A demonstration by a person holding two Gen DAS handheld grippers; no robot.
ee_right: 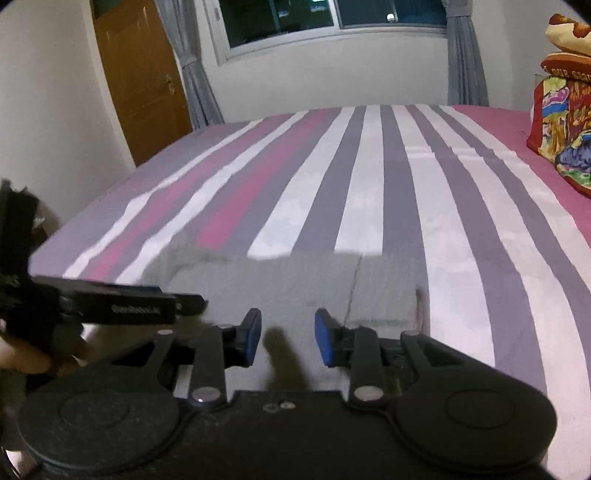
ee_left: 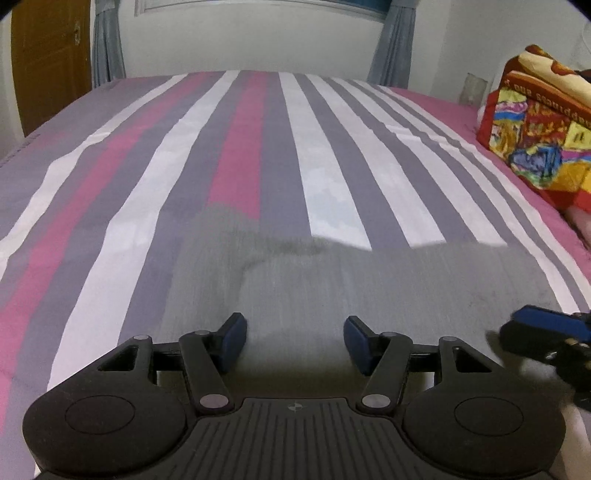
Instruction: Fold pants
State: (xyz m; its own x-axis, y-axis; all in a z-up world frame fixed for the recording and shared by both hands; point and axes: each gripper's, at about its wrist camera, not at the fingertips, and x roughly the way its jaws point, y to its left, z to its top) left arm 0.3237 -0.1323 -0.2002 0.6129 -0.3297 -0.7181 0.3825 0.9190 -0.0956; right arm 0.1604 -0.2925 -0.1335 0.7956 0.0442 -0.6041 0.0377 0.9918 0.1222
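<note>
Grey pants [ee_left: 369, 284] lie flat on the striped bed sheet [ee_left: 240, 147], folded into a broad band near the front edge. My left gripper [ee_left: 295, 341] hovers over their near part, open, with only cloth showing beneath the gap. In the right wrist view the pants [ee_right: 288, 280] end at a straight fold line. My right gripper [ee_right: 288, 338] is above them, its blue pads apart with nothing between them. The right gripper [ee_left: 546, 328] also shows at the left view's right edge, and the left gripper [ee_right: 129, 306] pokes in from the left of the right view.
A colourful red and yellow bag [ee_left: 535, 122] sits on the bed's right side. A wooden door [ee_right: 144, 81], grey curtains [ee_right: 195, 85] and a window [ee_right: 332, 18] stand beyond the far edge. A hand [ee_right: 22, 354] holds the left gripper. The bed's left edge drops away.
</note>
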